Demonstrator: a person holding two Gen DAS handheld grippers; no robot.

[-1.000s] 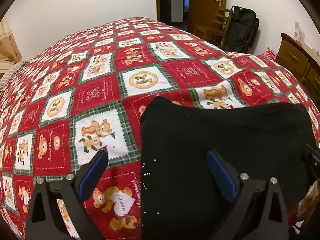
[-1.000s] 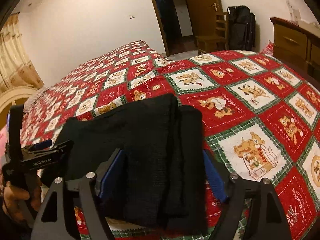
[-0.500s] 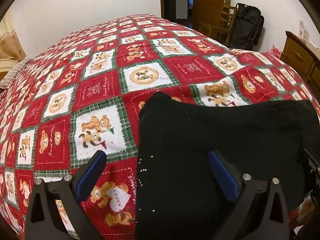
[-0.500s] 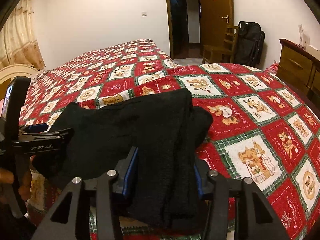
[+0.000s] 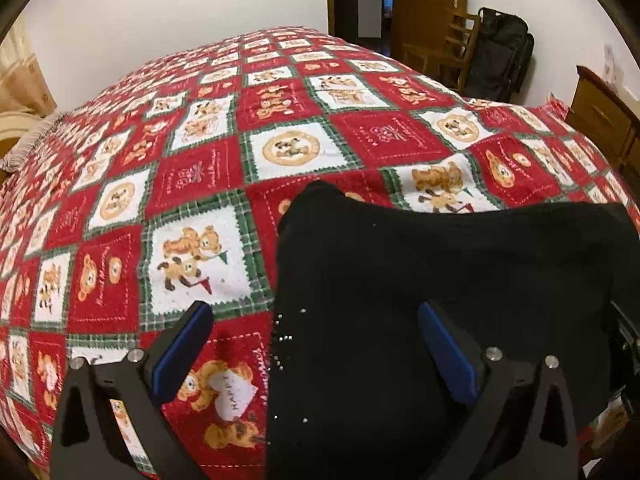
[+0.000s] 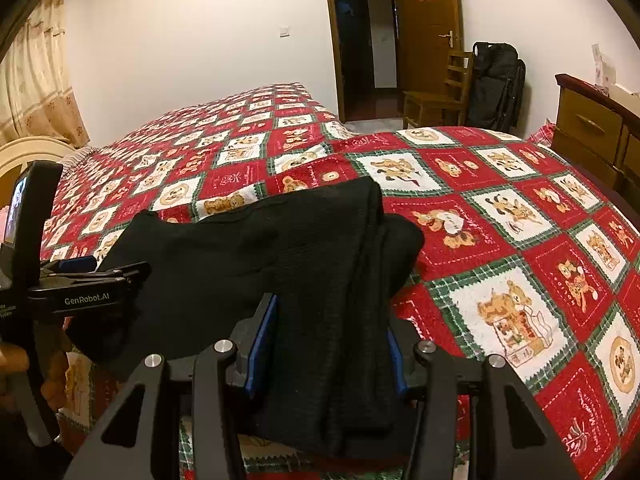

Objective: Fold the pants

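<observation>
Black pants (image 5: 440,280) lie folded into a thick bundle on the red teddy-bear bedspread (image 5: 200,160), near its front edge. My left gripper (image 5: 312,316) is open and wide, straddling the bundle's left edge: one blue pad hangs over the bedspread, the other over the black cloth. In the right wrist view the pants (image 6: 280,248) run leftward from my right gripper (image 6: 330,320), whose blue pads press on the stacked folds at the bundle's right end. The left gripper (image 6: 116,272) shows there at the far left, at the pants' other end.
The bedspread (image 6: 520,240) spreads out far beyond and to the right of the pants. A wooden dresser (image 6: 592,132) stands at the right edge, a chair (image 6: 440,92) and a black bag (image 6: 496,84) by the door. A person's hand (image 6: 12,364) holds the left gripper.
The right gripper's jaws have narrowed from wide apart onto the folded end of the pants, and its view has rolled more level. The left gripper has stayed where it was, still open.
</observation>
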